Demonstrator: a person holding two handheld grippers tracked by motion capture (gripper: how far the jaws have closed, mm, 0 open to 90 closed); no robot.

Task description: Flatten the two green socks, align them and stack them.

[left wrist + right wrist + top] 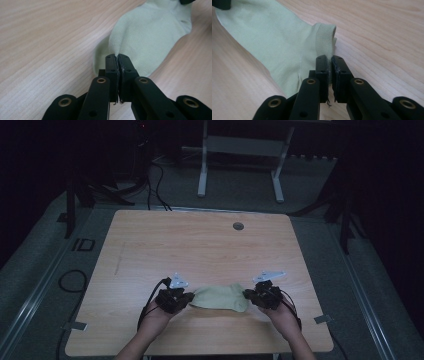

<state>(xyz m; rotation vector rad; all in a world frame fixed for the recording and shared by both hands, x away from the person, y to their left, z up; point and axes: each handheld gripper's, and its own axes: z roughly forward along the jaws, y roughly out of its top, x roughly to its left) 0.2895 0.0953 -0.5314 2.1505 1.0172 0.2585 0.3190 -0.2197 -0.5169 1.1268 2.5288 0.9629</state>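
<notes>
Black left gripper and right gripper each pinch the soft, pale-green knit sock on woodgrain table

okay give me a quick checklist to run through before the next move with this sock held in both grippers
1. Left gripper pinching one end of the sock: ok.
2. Right gripper clamped on the ribbed cuff: ok.
3. Sock spread flat between them: not ok, fabric bunches at both pinches.
4. Table around the sock free of obstacles: ok.
5. Sock lifted or resting on the table: cannot tell.
</notes>
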